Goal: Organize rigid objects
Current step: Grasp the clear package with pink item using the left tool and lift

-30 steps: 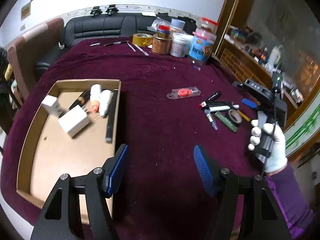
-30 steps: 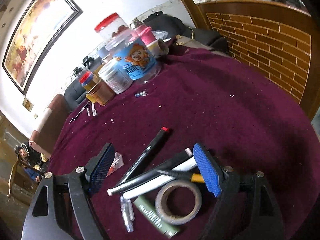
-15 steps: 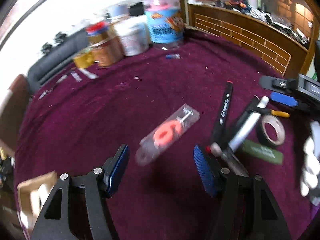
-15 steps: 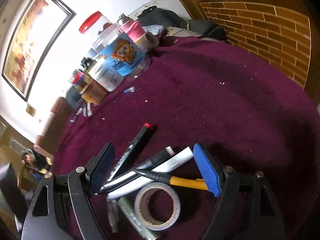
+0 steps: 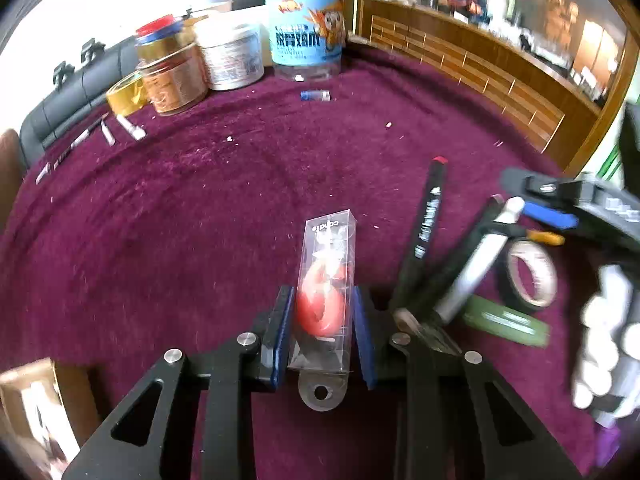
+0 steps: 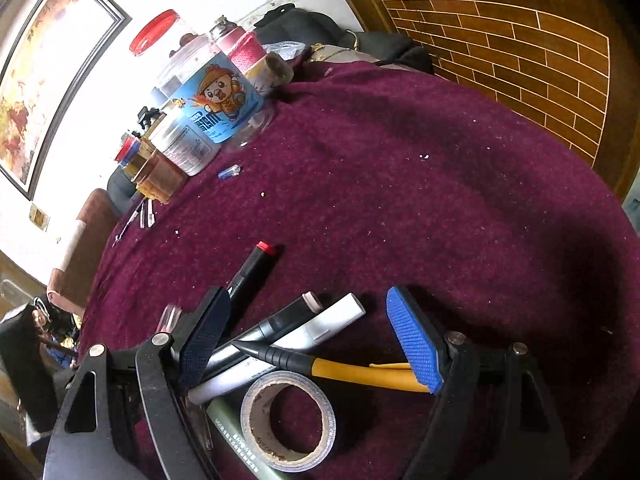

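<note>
Left gripper [image 5: 322, 330] is clamping, blue pads [image 5: 281, 330] pressing both sides of a clear pack [image 5: 326, 280]. Right gripper [image 6: 310, 342] is hovering low with jaws spread wide, gripping nothing. Gloved right hand [image 5: 608, 344] is holding its handle.

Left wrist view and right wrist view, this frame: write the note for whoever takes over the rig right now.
Left gripper: shut on the clear plastic packet with an orange-red piece inside, low over the maroon tablecloth.
Right gripper: open, holding nothing, over the pile: black marker with red cap, white marker, yellow-handled tool, grey tape roll, green tube.
Done: packet gripped.
Left: carry it to the cardboard tray at lower left, then clear the pile.
</note>
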Motion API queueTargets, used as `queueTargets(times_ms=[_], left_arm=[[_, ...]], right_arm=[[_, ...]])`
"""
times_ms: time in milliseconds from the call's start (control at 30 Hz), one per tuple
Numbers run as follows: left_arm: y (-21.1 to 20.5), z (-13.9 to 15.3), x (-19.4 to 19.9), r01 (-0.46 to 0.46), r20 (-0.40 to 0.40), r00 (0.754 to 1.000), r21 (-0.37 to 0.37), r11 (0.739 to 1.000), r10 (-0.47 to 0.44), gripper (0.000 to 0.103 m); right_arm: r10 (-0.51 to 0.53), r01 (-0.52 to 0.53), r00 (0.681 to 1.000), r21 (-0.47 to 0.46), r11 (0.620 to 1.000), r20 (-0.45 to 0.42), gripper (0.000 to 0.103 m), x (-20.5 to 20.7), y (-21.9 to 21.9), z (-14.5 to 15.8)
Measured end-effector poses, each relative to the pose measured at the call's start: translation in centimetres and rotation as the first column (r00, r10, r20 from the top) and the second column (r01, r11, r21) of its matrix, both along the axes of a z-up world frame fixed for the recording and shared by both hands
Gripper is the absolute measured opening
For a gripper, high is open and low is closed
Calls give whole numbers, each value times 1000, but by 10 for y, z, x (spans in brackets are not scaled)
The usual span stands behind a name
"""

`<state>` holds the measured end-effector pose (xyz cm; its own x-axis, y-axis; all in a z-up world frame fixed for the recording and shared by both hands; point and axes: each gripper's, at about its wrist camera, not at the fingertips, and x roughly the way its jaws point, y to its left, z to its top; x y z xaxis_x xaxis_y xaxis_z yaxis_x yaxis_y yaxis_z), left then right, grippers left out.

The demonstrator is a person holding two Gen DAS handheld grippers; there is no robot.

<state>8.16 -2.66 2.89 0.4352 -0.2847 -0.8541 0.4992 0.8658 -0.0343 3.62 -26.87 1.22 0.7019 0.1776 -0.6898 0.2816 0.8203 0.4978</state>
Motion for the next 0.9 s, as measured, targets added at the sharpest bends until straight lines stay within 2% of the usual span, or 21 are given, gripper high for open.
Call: queueTargets(times_ms=[133,267,367,400,467,533,600,800,900], left_arm=[[13,6,-13,-31,-15,999,-38,999,31,25],[1,-12,-6,-47,-9,999,40,998,48,26],[-6,-12,-7,-65,20,998,36,997,64,27],[-6,-11,-7,-70,14,997,34,997,70,23],[-4,-6,-12,-72,-4,997,-2,997,72,23],[0,2,-23,-79,25,997,-3,997,79,23],[12,13,-37,-91,26,995,-45,995,92,23],[57,57,-107,-129,72,987,-172,977,143,23],[77,68,-135,-154,99,979,-227,962,181,23]], right_arm=[[-1,1,1000,-10,1000,-1,81,0,1,0],[-1,1,1000,-9,1000,-1,81,0,1,0],[-7,7,1000,-11,1000,3,81,-1,0,1],[-11,11,1000,-15,1000,4,81,-1,0,1],[-14,14,1000,-18,1000,6,81,0,0,1],[-12,12,1000,-21,1000,9,81,0,0,2],[-9,9,1000,-21,1000,15,81,0,0,2],[-5,7,1000,-43,999,25,81,-1,2,3],[1,1,1000,-64,998,29,81,-1,5,4]])
